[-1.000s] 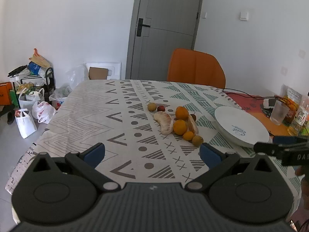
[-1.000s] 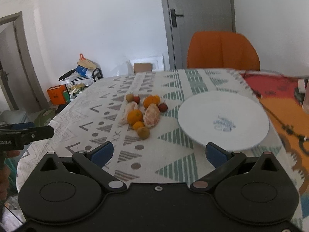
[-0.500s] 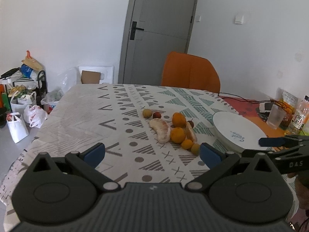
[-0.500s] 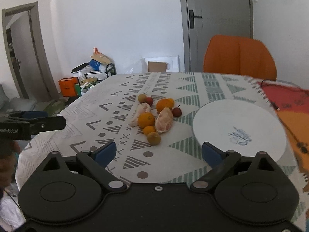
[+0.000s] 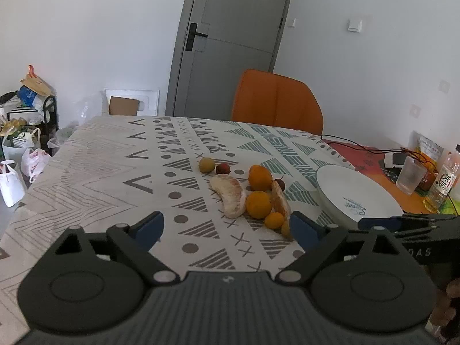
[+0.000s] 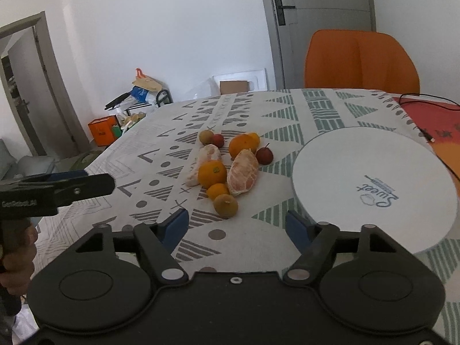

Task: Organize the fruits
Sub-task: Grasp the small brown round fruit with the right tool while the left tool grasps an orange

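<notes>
at 12 o'clock ahead of both tongs: the fruit pile (image 6: 227,166) lies on the patterned tablecloth (image 6: 258,115), nothing lifted yet.
right gripper (image 6: 237,225): jaws closing with nothing between them; the brown round fruit (image 6: 225,204) sits just beyond the tips at 12 o'clock, nearest of the pile.
left gripper (image 5: 227,227): jaws closing, also empty; the pile shows at about 1 o'clock, close by its right pad.
nearer hand: by my reading the right one, lined up straight on the brown fruit.
long axes: the peeled orange segment (image 6: 243,172) runs roughly 12 to 6 in the right view; the pale pomelo wedge (image 5: 230,197) curves from 11 to 5 in the left view.
white plate (image 6: 373,189): bare, at 2 o'clock from the right gripper, just beside the pile, the likely target.
open room: bare cloth to the left of the pile; fruits touch one another, so a neighbour may roll.
edges: a cup (image 5: 409,176) and bottle (image 5: 441,184) stand beyond the plate.
</notes>
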